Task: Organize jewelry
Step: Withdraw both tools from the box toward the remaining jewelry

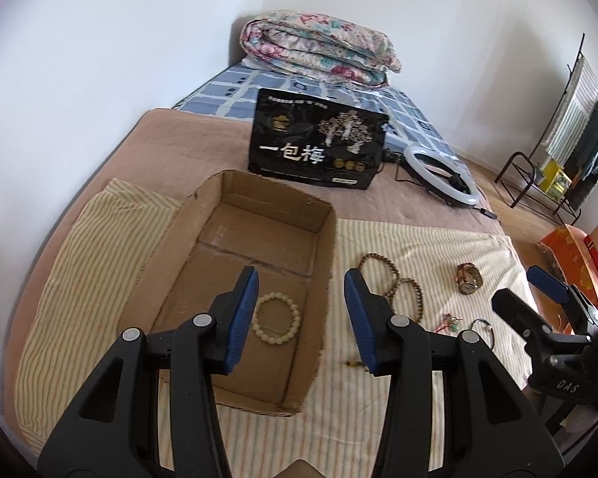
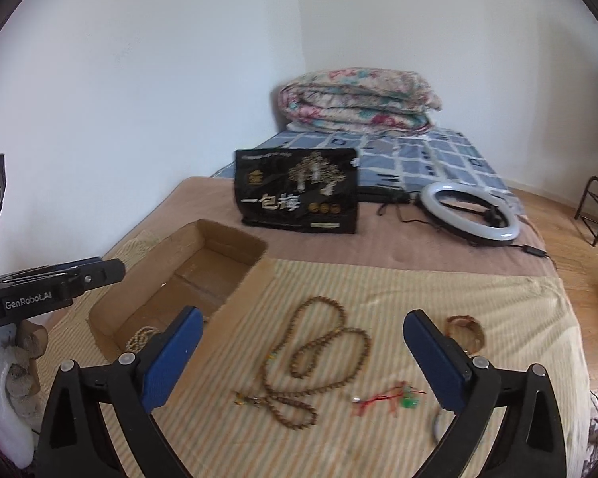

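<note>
**On Striped Cloth: Beads Await Boxing**

Inside the open brown cardboard box (image 1: 259, 279) one cream round-bead bracelet (image 1: 276, 318) is seen; the long brown wooden bead strand (image 2: 319, 354) lies loose on the cloth beside it. Left gripper (image 1: 301, 318) and right gripper (image 2: 299, 354) are spread wide, empty. Snagging of looped beads on the box wall is judged possible. Room around the strand is ample.

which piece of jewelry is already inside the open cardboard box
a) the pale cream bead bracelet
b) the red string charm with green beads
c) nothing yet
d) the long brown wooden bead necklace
a: the pale cream bead bracelet lies on the floor of the open cardboard box, while the long brown wooden bead necklace and the red string charm with green beads lie outside it on the striped cloth.
</note>
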`<state>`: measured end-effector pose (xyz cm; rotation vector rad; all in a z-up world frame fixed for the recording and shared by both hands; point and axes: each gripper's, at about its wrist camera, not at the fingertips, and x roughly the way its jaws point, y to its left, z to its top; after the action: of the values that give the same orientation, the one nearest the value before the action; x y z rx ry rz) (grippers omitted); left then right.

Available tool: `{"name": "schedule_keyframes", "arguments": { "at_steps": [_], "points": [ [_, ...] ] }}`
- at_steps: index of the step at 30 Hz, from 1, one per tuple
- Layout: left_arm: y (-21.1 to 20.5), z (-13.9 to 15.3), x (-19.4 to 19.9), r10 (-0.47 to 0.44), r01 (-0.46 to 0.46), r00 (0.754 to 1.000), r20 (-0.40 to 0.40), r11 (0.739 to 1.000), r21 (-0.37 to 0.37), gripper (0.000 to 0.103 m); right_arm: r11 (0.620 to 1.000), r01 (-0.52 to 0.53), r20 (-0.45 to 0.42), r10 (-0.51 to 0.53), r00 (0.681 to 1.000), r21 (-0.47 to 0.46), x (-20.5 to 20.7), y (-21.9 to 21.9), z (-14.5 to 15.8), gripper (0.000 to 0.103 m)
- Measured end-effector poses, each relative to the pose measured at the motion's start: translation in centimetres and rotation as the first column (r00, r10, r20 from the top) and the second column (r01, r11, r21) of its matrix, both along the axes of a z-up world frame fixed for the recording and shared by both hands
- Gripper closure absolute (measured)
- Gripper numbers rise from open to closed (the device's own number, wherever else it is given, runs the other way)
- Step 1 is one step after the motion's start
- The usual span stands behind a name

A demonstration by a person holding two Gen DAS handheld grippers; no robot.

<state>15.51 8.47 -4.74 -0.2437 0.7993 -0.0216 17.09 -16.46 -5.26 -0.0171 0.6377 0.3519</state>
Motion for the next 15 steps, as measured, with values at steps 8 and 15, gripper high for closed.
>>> {"name": "schedule_keyframes", "arguments": {
  "at_steps": [8, 15],
  "points": [
    [-4.7, 0.1, 0.5, -0.1, 0.1, 0.995, 0.0, 0.995, -0.004, 0.058, 0.997, 0.068, -0.043, -0.067, 0.997, 0.034, 0.4, -6.2, 0.7, 0.0],
    [-9.3, -0.5, 1.4, -0.197, 0.197, 0.98, -0.018, 0.98, -0.003, 0.058, 0.989, 0.151, -0.088, -0.15, 0.985, -0.002, 0.7, -11.7, -0.1, 0.0]
  ]
}}
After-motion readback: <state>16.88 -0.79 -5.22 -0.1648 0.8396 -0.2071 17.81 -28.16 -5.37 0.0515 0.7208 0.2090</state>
